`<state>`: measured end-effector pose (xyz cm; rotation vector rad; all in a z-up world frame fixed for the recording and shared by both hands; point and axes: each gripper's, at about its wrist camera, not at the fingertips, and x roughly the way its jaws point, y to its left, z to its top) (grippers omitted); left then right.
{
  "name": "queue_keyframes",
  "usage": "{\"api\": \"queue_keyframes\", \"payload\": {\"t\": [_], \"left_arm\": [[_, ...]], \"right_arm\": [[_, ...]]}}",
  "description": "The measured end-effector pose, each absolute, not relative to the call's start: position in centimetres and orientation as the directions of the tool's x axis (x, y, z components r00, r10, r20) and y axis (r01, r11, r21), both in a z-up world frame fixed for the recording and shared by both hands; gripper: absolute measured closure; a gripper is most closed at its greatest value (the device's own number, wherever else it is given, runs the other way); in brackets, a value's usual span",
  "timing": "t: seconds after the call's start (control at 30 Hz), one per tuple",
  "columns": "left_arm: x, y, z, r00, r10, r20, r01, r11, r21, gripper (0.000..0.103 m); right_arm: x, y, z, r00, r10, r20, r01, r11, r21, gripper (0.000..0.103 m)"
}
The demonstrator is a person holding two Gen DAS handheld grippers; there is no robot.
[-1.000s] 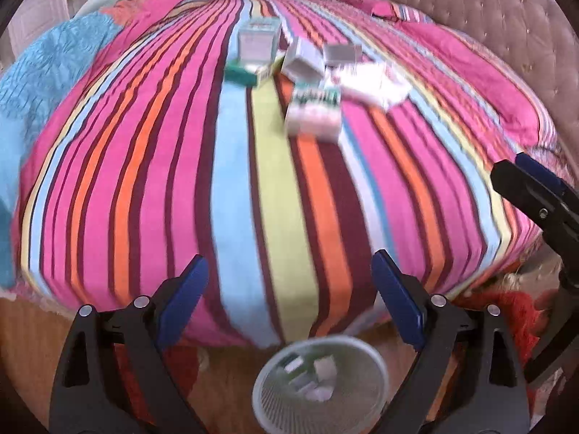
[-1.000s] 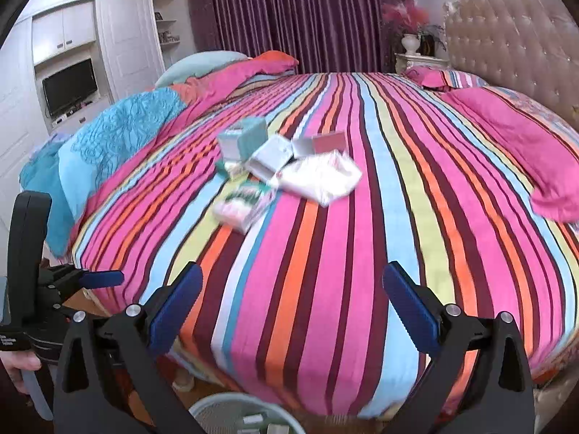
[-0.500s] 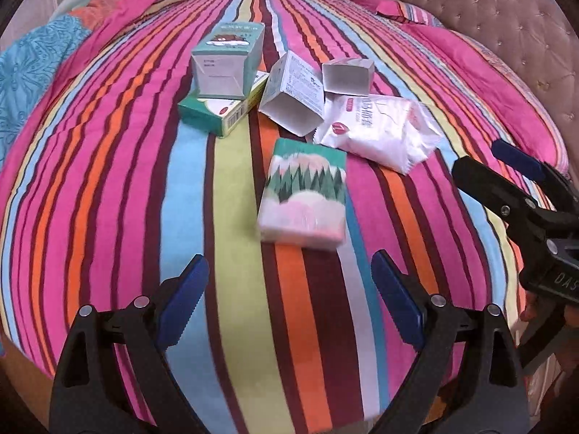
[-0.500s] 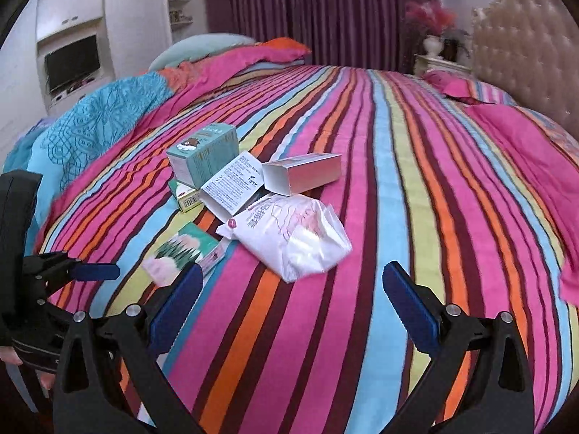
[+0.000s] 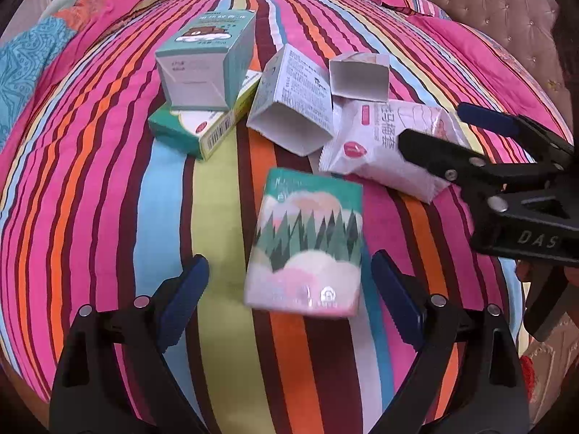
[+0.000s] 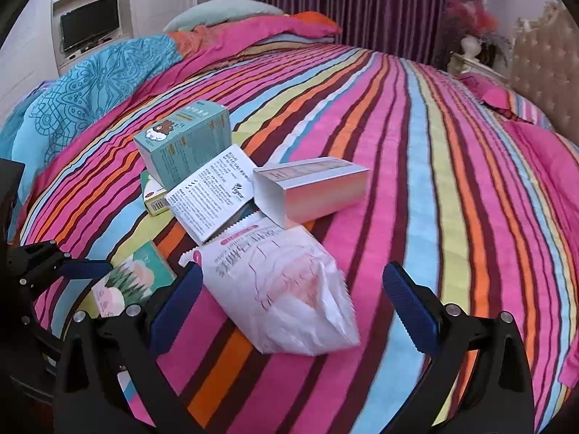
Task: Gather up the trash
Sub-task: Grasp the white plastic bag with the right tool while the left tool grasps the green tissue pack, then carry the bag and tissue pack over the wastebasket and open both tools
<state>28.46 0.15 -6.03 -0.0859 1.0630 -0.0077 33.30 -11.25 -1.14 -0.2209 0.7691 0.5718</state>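
Trash lies in a heap on the striped bed. A teal bear box rests on a flat green box. Beside them are a white printed sleeve, a small open box and a white plastic bag. A tissue pack with a forest print lies nearest. My left gripper is open, and the pack's near end sits between its blue pads, untouched. My right gripper is open above the white bag. The left wrist view shows it coming in from the right.
A blue patterned blanket and pink pillows lie at the bed's far left. A pink duvet and a tufted headboard are on the right. A wall cabinet with a TV and purple curtains stand behind.
Both grippers have moved forward over the bed towards the heap, which now looks much larger. The wastebasket at the bed's foot has dropped out of view. Both jaws stayed wide.
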Motion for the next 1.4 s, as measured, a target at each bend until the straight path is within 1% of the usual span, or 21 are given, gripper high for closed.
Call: {"api": "queue_keyframes", "payload": {"t": [0.2, 0.3, 0.43, 0.5, 0.57, 0.6, 0.63, 0.77, 0.87, 1.13, 1.4], "left_arm": [[29.0, -0.3, -6.3, 0.508, -0.007, -0.862, -0.030, 0.999, -0.026, 0.016], [28.9, -0.7, -6.5, 0.520, 0.032, -0.853, -0.025, 0.999, 0.022, 0.022], [28.7, -0.7, -6.5, 0.531, 0.040, -0.846, -0.017, 0.999, 0.036, 0.026], [28.6, -0.7, -6.5, 0.534, 0.043, -0.845, -0.013, 0.999, 0.042, 0.030], [28.7, -0.6, -6.4, 0.535, 0.042, -0.844, -0.017, 0.999, 0.039, 0.039], [28.7, -0.5, -6.4, 0.536, 0.044, -0.843, -0.024, 0.999, 0.037, 0.043], [28.7, -0.3, -6.3, 0.539, 0.048, -0.841, -0.035, 0.999, 0.035, 0.053], [28.6, 0.9, -5.9, 0.540, 0.008, -0.842, -0.070, 0.997, -0.035, 0.054], [28.0, 1.4, -5.5, 0.542, -0.010, -0.841, -0.088, 0.994, -0.069, 0.054], [25.4, 2.0, -5.2, 0.543, -0.025, -0.839, -0.116, 0.988, -0.105, 0.054], [22.9, 2.9, -4.2, 0.555, -0.039, -0.831, -0.130, 0.982, -0.133, 0.054]], "right_arm": [[34.6, -10.0, -2.1, 0.566, 0.391, -0.726, -0.570, 0.822, -0.001, 0.008], [35.3, -9.7, -2.6, 0.526, 0.395, -0.753, -0.568, 0.822, 0.035, 0.008], [36.0, -9.6, -2.9, 0.495, 0.395, -0.774, -0.512, 0.852, 0.108, 0.008], [35.8, -9.7, -3.2, 0.490, 0.392, -0.778, -0.492, 0.862, 0.125, 0.009], [35.4, -9.8, -3.3, 0.493, 0.380, -0.783, -0.486, 0.866, 0.114, 0.020], [35.1, -9.9, -3.3, 0.494, 0.382, -0.781, -0.485, 0.867, 0.118, 0.023], [35.0, -9.8, -3.1, 0.496, 0.379, -0.781, -0.480, 0.870, 0.118, 0.027], [33.9, -10.2, -2.6, 0.515, 0.344, -0.785, -0.442, 0.892, 0.101, 0.035], [32.9, -11.2, -2.2, 0.544, 0.310, -0.780, -0.395, 0.915, 0.088, 0.037], [30.0, -14.2, -1.2, 0.583, 0.261, -0.769, -0.284, 0.953, 0.108, 0.038], [27.3, -16.2, -1.1, 0.589, 0.264, -0.764, -0.222, 0.962, 0.161, 0.038]]}}
